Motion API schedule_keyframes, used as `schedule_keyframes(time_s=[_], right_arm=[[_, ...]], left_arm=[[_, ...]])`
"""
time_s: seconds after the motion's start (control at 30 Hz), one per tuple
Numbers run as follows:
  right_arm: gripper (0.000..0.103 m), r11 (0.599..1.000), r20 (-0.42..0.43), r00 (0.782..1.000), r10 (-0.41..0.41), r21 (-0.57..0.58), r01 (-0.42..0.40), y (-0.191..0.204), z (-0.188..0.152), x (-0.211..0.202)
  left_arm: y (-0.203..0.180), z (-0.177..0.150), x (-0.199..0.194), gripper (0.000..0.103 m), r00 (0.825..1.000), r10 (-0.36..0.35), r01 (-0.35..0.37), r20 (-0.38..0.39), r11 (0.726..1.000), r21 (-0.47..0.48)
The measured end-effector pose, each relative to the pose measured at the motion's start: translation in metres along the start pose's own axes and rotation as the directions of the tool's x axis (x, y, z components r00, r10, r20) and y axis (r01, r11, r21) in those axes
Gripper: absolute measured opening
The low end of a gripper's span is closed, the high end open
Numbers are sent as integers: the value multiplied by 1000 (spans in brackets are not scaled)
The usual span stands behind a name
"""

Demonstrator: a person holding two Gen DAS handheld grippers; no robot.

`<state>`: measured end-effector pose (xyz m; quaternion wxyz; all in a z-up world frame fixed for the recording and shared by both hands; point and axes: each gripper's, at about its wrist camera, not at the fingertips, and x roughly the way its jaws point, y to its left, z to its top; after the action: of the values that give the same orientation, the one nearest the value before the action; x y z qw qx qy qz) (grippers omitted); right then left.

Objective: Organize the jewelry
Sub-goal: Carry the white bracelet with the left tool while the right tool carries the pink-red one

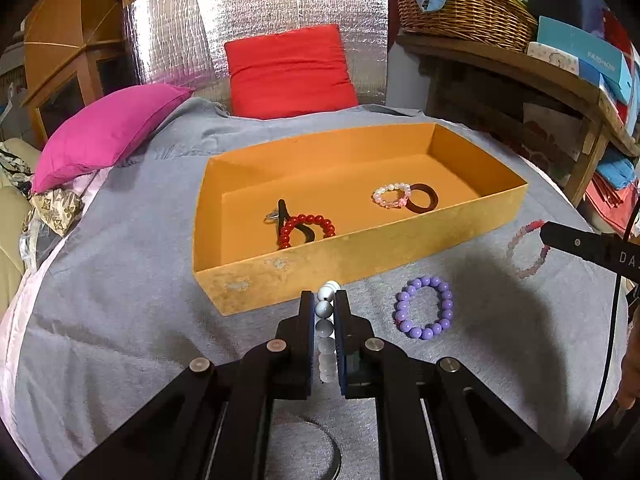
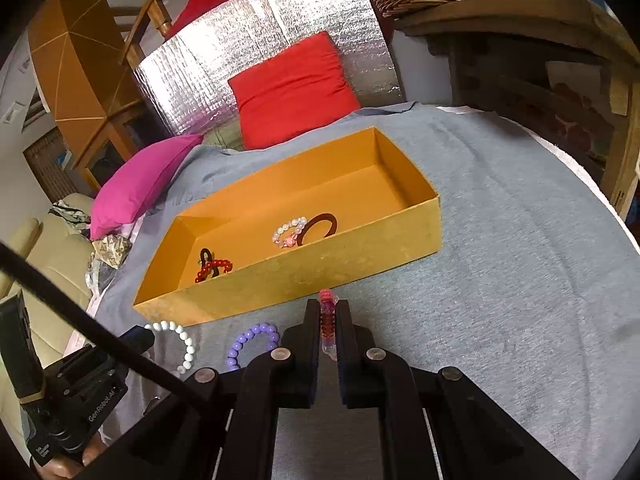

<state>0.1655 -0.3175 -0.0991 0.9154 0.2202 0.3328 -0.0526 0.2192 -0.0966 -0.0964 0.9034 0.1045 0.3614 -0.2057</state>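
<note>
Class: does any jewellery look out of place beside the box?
Yes. The purple bead bracelet lies loose on the grey cloth, outside the orange box, where other pieces already sit. Nothing looks spilled or broken.

left tool [image 1: 324, 300]: black, round silver screws | right tool [image 2: 329, 308]: black (blue pads, seemingly), black cable

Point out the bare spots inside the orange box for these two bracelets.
In the box, the floor is bare along the far wall, at the right end past the brown ring, and between the red bracelet and pink-white bracelet. The near-left corner is crowded.
</note>
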Motion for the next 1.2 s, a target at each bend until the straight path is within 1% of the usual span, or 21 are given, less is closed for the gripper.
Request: schedule_keyframes(time_s=[0.2, 0.4, 0.6, 0.77, 0.97, 1.1, 1.2], right_arm=[[8, 1000, 40, 999, -4, 11, 4, -2, 7, -6], [8, 1000, 86, 996, 18, 7, -19, 4, 12, -12], [8, 999, 108, 993, 37, 8, -38, 10, 15, -16], [8, 999, 135, 990, 49, -3, -49, 17, 21, -19], [8, 998, 204, 977, 59, 20, -64, 21, 40, -27], [8, 995, 242, 967, 84, 39, -97, 22, 61, -25], [8, 992, 255, 962, 99, 52, -116, 23, 79, -17]], left_arm=[[-3, 3, -2, 9, 1000, -1, 1, 16, 1000, 9], [-5, 5, -3, 9, 1000, 0, 0, 24, 1000, 16], [-3, 5, -13, 9, 999, -1, 0, 47, 1000, 16], [0, 13, -30, 9, 996, -31, 30, 88, 1000, 4], [3, 42, -49, 9, 987, -62, 64, 149, 998, -5], [3, 76, -49, 9, 979, -54, 54, 199, 999, 8], [5, 98, -39, 9, 973, -93, 99, 212, 995, -19]])
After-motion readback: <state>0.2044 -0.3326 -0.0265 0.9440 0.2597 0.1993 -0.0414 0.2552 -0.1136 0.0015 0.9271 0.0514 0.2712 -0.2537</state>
